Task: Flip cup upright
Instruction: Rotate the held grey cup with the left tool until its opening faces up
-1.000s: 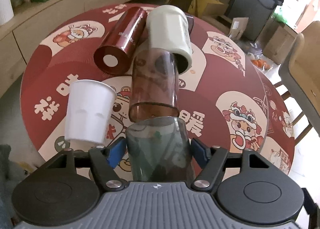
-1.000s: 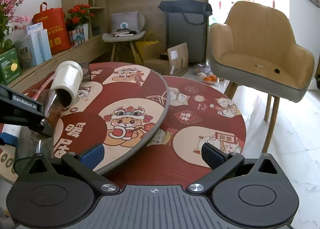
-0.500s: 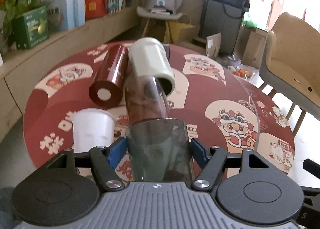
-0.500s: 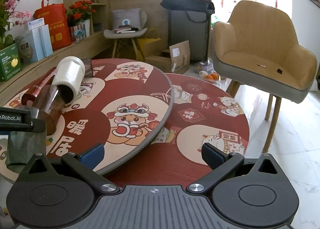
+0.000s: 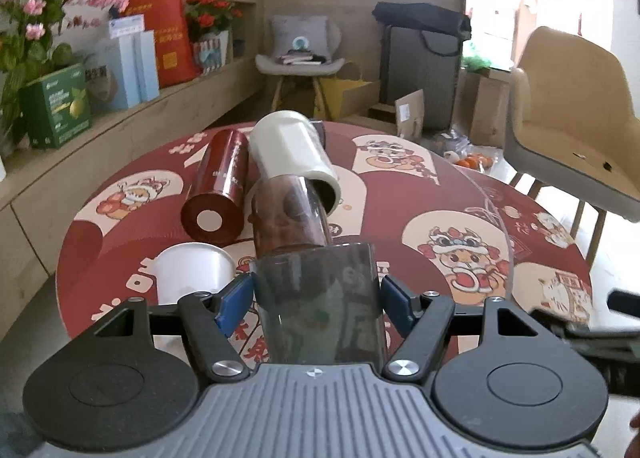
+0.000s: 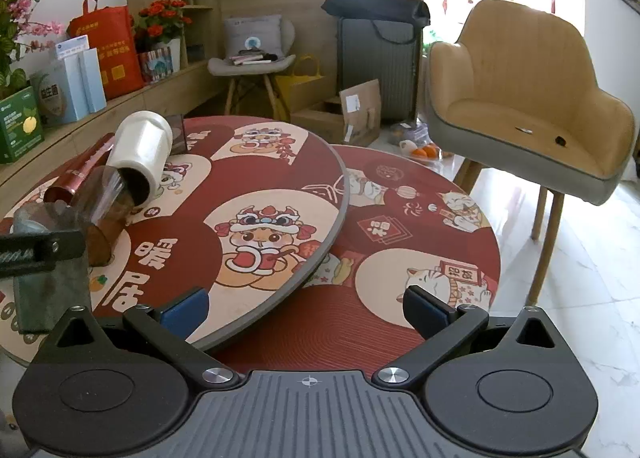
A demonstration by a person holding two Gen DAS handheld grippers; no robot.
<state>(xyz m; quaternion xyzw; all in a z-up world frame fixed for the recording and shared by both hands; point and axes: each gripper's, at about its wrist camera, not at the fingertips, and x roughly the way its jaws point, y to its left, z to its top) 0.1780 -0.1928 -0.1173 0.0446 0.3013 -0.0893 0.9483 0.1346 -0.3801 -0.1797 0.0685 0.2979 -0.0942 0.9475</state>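
Left wrist view: grey translucent cup (image 5: 316, 306) sits between the blue pads of the left gripper (image 5: 316, 300), rim up, near edge of the red table (image 5: 400, 197).
Cup attitude: close to upright, walls roughly vertical; whether its base touches the table is hidden by the gripper body.
Left jaws: clenched on the cup at mid-wall, one pad on each side.
Right wrist view, cup: same cup (image 6: 48, 282) seen at far left, upright, with the left gripper's black bar across it.
Right gripper (image 6: 306, 308): jaws spread wide, nothing between them, hanging over the lower table, well apart from the cup.
Handling, judged: thin smoky plastic, light, stiff enough but walls will flex under a hard squeeze; smooth sides, so likely slippery. Best hold is mid-height across the diameter, as now, moderate force.
Task stage, judged: flip looks nearly done; remaining is to set the base flat and let go.
Risk, judged: a tilted release could tip so light a cup.
Neighbours: brown translucent cup (image 5: 288, 213) lying on its side just behind, its far end inside a white cup (image 5: 292, 153), also on its side; dark red can (image 5: 220, 189) lying beside them; white paper cup (image 5: 192, 270) standing rim up at left.
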